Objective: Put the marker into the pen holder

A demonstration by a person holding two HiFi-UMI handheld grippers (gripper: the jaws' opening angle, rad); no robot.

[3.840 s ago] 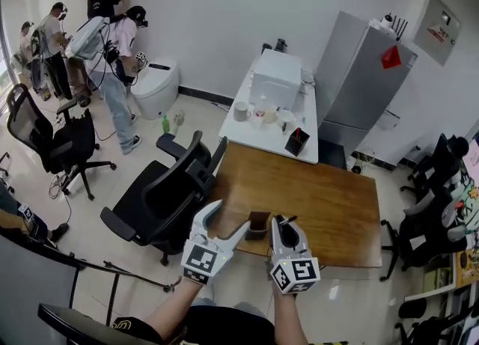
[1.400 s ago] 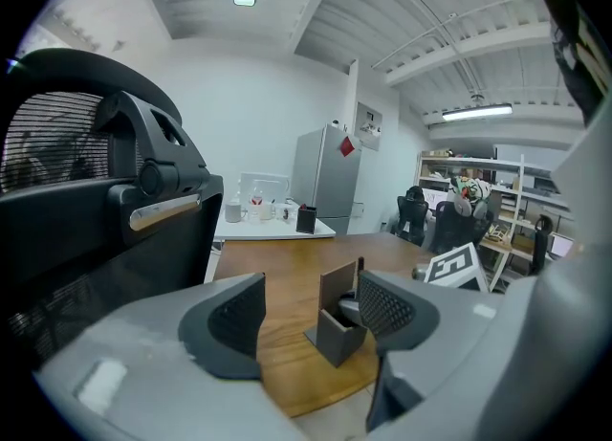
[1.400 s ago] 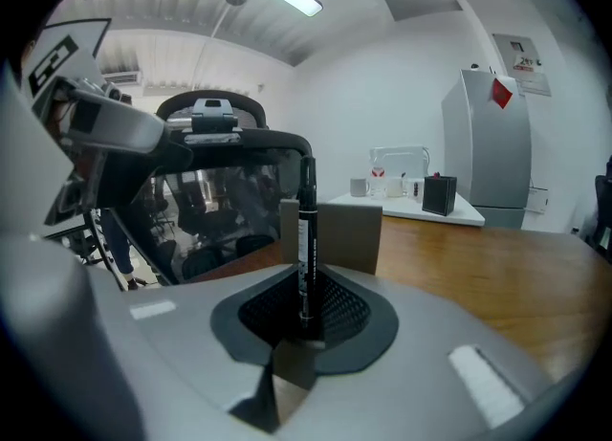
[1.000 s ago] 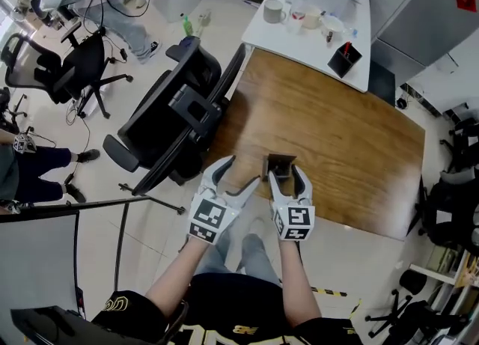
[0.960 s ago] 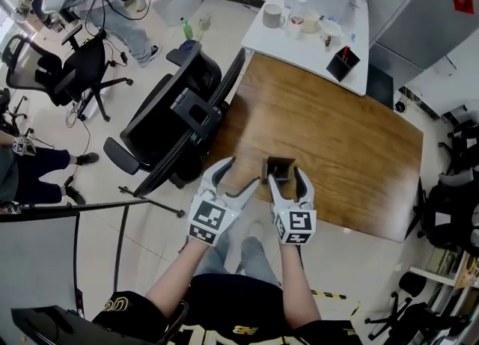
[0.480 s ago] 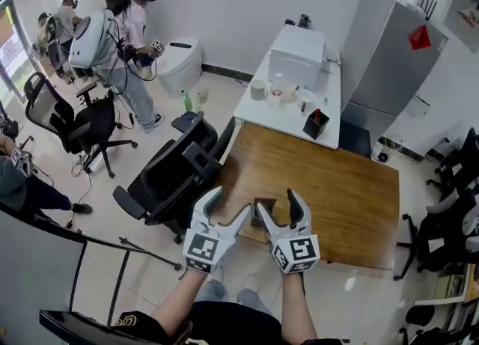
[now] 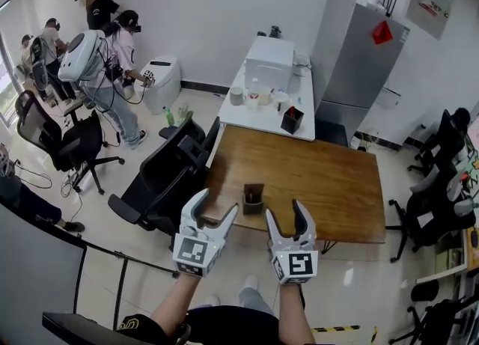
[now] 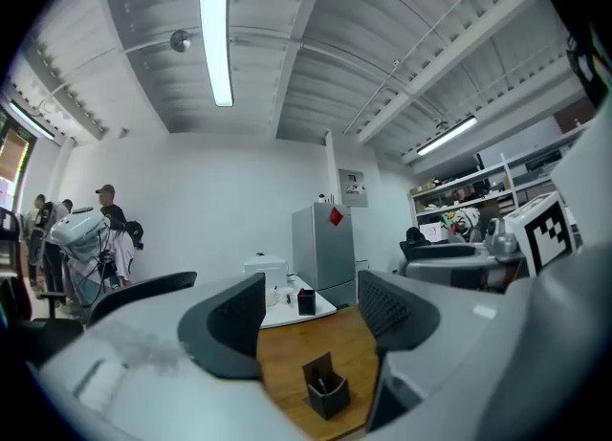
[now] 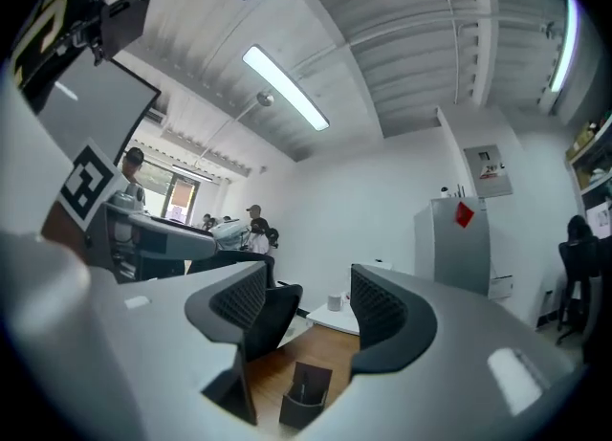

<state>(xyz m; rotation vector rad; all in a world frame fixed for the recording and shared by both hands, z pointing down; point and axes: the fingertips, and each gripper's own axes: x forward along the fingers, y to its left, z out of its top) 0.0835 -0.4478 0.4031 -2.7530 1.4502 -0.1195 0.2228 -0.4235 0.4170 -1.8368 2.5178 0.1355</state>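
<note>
Left gripper [image 7: 215, 203] gapes empty; right gripper [image 7: 286, 212], also empty, stands spread, its jaws just having closed a little. Marker [image 8: 320, 385] sits in holder [image 7: 253, 195] on desk [image 7: 337, 186].

Wooden table [image 7: 322, 179], pen holder [image 7: 253, 198] upright near its front-left edge; white table [image 7: 254, 120] abutting its far end

Figure: an office-like workroom. A wooden desk [image 7: 322, 182] abuts a white table [image 7: 258, 120] bearing a white boxy appliance [image 7: 269, 63], and black swivel chairs [image 7: 161, 182] stand around them. Ceiling strip lights [image 8: 217, 42], open shelving [image 8: 459, 188] and a tall grey unit [image 7: 352, 59], possibly a refrigerator, furnish the room. Several people [image 7: 112, 59] with cabled equipment stand at the far wall.
</note>
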